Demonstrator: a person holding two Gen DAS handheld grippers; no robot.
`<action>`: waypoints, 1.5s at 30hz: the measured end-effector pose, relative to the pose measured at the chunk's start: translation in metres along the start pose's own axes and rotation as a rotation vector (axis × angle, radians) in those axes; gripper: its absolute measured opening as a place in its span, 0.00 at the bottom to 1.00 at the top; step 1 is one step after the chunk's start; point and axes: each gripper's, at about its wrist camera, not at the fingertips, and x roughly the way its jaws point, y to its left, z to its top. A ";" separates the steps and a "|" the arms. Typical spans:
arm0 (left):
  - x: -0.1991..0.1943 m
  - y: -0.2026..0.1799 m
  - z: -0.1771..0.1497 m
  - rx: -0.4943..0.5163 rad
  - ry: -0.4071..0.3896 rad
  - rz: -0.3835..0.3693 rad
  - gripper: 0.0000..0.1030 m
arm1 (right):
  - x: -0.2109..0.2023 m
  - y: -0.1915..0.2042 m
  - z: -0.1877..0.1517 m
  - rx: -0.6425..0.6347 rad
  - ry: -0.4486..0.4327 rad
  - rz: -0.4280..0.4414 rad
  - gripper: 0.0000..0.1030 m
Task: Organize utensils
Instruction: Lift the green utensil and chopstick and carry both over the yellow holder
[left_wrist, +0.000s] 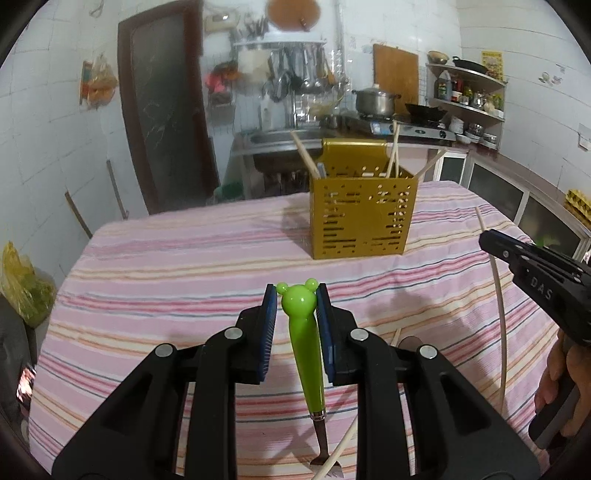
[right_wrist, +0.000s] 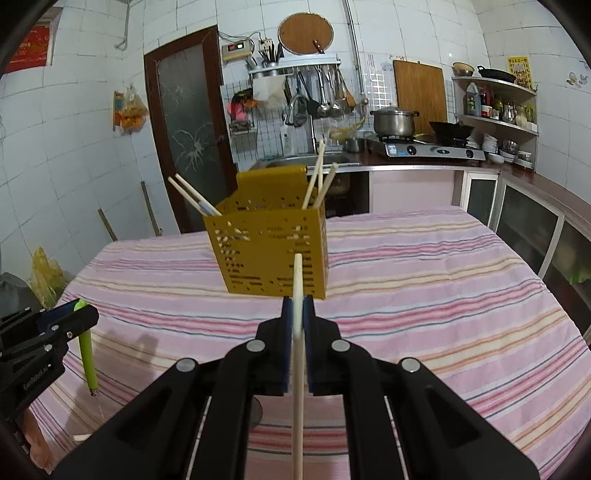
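Holding one utensil in each hand, you have both off the striped tablecloth (left_wrist: 166, 258) and aimed at the gold utensil caddy (left_wrist: 364, 218), which stands toward the far edge of the table, nearer the right far corner in the left wrist view.

Your left gripper (left_wrist: 295, 325) is clamped on the green fork (left_wrist: 304, 332) just under its bear-shaped knob, with the blue pads pressing the handle from both sides. Gripping that high lets the metal tines hang down toward you, so the fork would go into the caddy tines first.

Your right gripper (right_wrist: 297, 332) is pinched fully together on a single pale chopstick (right_wrist: 297, 288). You hold it near its upper end, so only a short tip pokes above the pads and the long shaft trails below, free to drop into a slot.

Several chopsticks (right_wrist: 317, 177) already lean out of the caddy, some at its left compartment and some at its right, so sorting looks partly done. At least one more chopstick (left_wrist: 343, 443) lies on the cloth near the near edge, under your left gripper. Each item probably needs tipping upright above its opening before you let go.
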 end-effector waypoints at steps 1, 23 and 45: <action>-0.001 0.000 0.001 0.003 -0.007 -0.003 0.20 | -0.001 0.002 0.001 -0.002 -0.005 0.001 0.06; -0.002 0.019 0.024 -0.014 -0.096 -0.098 0.19 | -0.001 0.009 0.026 0.016 -0.195 0.040 0.06; -0.012 0.018 0.109 -0.036 -0.254 -0.125 0.19 | 0.007 0.011 0.077 0.010 -0.356 0.025 0.06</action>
